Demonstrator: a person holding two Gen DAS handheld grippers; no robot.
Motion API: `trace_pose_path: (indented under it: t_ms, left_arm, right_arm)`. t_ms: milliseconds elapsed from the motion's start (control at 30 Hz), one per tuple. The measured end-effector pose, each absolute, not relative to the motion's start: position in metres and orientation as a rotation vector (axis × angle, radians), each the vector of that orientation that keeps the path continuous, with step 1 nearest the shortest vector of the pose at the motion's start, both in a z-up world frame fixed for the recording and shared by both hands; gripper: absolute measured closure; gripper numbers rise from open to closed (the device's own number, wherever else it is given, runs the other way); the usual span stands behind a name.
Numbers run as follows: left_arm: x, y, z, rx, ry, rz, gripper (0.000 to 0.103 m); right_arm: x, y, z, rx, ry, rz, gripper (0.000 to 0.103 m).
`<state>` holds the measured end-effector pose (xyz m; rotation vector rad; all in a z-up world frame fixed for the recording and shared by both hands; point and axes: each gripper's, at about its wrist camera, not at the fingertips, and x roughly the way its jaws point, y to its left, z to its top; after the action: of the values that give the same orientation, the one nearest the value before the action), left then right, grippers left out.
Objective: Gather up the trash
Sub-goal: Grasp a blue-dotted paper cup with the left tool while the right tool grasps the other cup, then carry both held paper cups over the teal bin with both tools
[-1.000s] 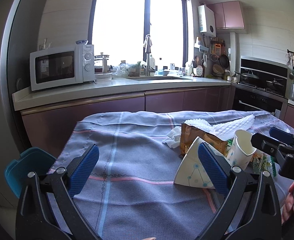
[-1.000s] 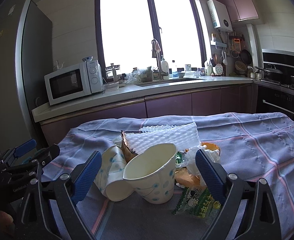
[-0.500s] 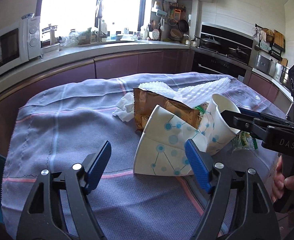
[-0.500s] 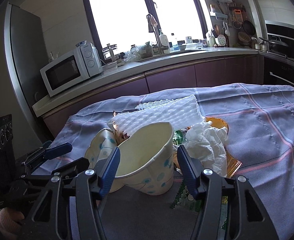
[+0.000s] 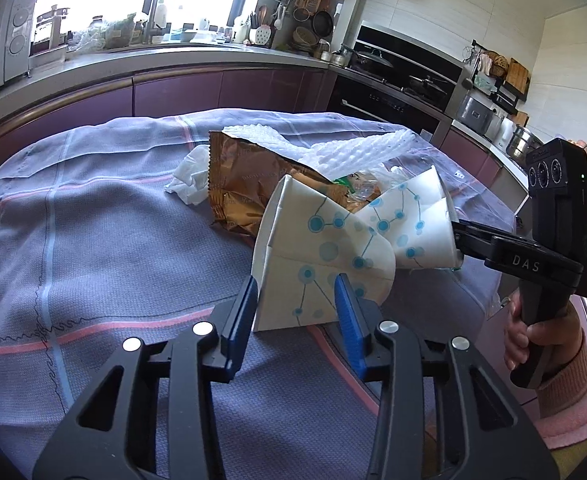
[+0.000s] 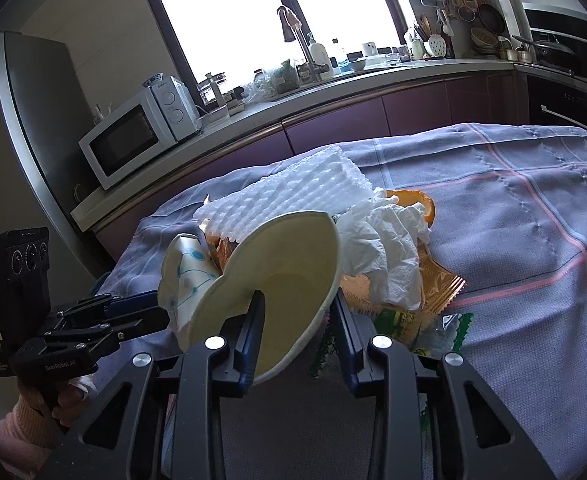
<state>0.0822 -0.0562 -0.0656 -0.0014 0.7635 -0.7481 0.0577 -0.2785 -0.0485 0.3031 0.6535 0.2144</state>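
Note:
A pile of trash lies on the purple-grey tablecloth (image 5: pixel 93 240). My left gripper (image 5: pixel 297 304) holds a flattened white paper cup with blue dots (image 5: pixel 317 256). Its jaws are closing, with both pads against the cup's lower part. My right gripper (image 6: pixel 297 304) has its jaws closing on a second dotted paper cup (image 6: pixel 289 272), and the rim is squashed out of round. That gripper (image 5: pixel 465 236) also shows in the left wrist view, at the right cup (image 5: pixel 417 220). The left gripper (image 6: pixel 157 312) grips the flat cup (image 6: pixel 181 264) in the right wrist view.
Behind the cups lie a brown snack wrapper (image 5: pixel 237 184), a white foam net (image 5: pixel 333 152), crumpled tissues (image 6: pixel 381 248) and a green packet (image 6: pixel 445 332). A purple counter with a microwave (image 6: pixel 133 140) and a sink runs behind the table. A hand in a pink sleeve (image 5: pixel 565 392) holds the right gripper.
Both grippers moved in toward the pile, tipped downward, and their jaws narrowed from wide open onto a cup each. The right cup's rim is now squashed.

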Motion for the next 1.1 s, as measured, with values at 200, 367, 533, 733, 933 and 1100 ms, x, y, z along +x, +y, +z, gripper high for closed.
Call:
trace_pose_path:
  t_ms: [200,367,533,733,933,1100]
  left_arm:
    - [0.068,-0.058,-0.066,-0.002,0.775,-0.799,0.088]
    - [0.056,-0.055,-0.059,-0.015,0.754,-0.794,0.097]
    - [0.042,-0.042,-0.045,-0.041,0.72,-0.781,0.1]
    - [0.021,-0.001,-0.018,-0.075,0.652,-0.704,0.099]
    - [0.0,0.075,0.009,-0.095,0.595,-0.494,0.099]
    - [-0.007,0.152,0.02,-0.105,0.583,-0.267,0.099]
  right_arm:
    - [0.055,-0.28,-0.044,0.315,0.637,0.251,0.096]
    - [0.051,-0.278,-0.039,0.306,0.609,0.257,0.097]
    - [0.043,-0.273,-0.025,0.276,0.579,0.284,0.101]
    - [0.041,-0.255,-0.006,0.257,0.556,0.372,0.101]
    - [0.073,-0.191,0.006,0.207,0.577,0.551,0.1]
    - [0.107,-0.12,0.006,0.159,0.61,0.722,0.1]
